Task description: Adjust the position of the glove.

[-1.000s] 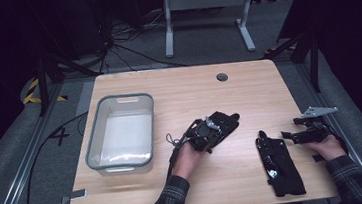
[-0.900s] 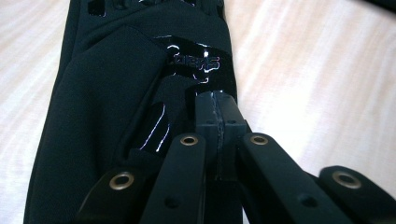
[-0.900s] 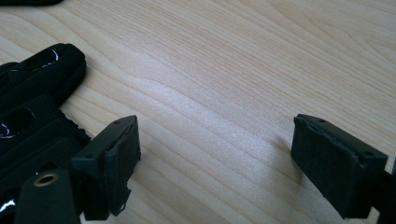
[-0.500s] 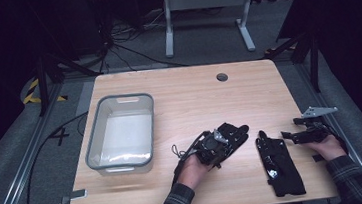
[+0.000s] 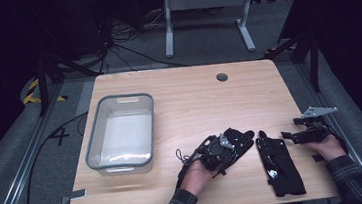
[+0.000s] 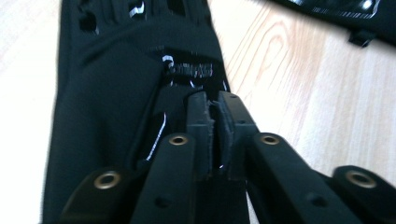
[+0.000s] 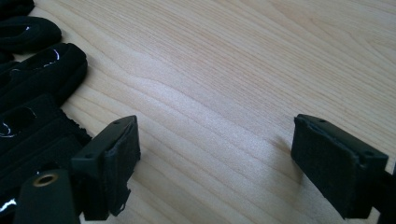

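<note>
Two gloves point(image 5: 279, 160) lie just apart near the table point(image 5: 183, 96) front edge.

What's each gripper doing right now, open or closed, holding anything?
Left gripper: shut, pinching a black glove.
Right gripper: open, holding nothing.

Two gloves point(image 5: 238, 144) point(image 5: 278, 163) lie right of bin point(image 5: 120, 133).
</note>
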{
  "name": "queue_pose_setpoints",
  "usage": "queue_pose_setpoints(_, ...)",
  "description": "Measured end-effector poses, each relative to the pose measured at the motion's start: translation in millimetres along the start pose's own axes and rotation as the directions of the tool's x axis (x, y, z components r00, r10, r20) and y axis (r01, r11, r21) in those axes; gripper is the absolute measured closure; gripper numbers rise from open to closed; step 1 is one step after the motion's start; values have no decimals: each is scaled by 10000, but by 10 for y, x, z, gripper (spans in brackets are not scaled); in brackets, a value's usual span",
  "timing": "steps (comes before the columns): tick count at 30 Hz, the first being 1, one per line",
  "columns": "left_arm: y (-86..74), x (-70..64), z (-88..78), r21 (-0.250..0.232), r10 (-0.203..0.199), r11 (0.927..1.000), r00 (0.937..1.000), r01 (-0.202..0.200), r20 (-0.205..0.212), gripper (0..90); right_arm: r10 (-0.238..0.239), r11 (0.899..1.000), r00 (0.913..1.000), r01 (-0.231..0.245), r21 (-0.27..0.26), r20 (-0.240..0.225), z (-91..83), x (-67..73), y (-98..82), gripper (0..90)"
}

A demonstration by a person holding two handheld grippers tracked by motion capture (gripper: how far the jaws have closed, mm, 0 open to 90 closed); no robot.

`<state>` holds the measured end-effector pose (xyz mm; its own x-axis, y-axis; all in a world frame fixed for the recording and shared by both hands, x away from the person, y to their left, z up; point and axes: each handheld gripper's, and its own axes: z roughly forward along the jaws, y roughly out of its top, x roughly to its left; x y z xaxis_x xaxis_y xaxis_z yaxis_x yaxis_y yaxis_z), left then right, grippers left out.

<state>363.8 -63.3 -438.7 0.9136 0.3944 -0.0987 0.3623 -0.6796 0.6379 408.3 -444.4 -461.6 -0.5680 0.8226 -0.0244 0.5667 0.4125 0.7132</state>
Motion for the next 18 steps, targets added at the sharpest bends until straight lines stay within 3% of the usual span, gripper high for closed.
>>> queue_pose_setpoints(2,23,38,-72,-156,-43,9999,9999,42,-110,896,0,10000,10000,0,2,0,0,0,0,160)
queue_pose_setpoints(4,41,125,-137,-247,-117,9996,9984,103,-561,897,1,10000,10000,-1,1,-1,0,0,0,160)
queue_pose_setpoints(7,27,282,-164,-150,-291,9995,9926,275,-1178,898,0,10000,10000,0,1,1,0,0,0,160)
queue_pose_setpoints(9,-17,406,-145,0,-597,9982,9874,604,-1468,898,-1,10000,10000,1,-1,-1,0,0,0,160)
queue_pose_setpoints(13,-98,502,-94,471,-880,9942,9841,963,-1543,898,-3,10000,10000,3,0,0,0,0,0,160)
queue_pose_setpoints(18,-117,446,-92,683,-695,9945,9881,795,-1373,897,17,10000,10000,-17,-6,6,1,1,0,160)
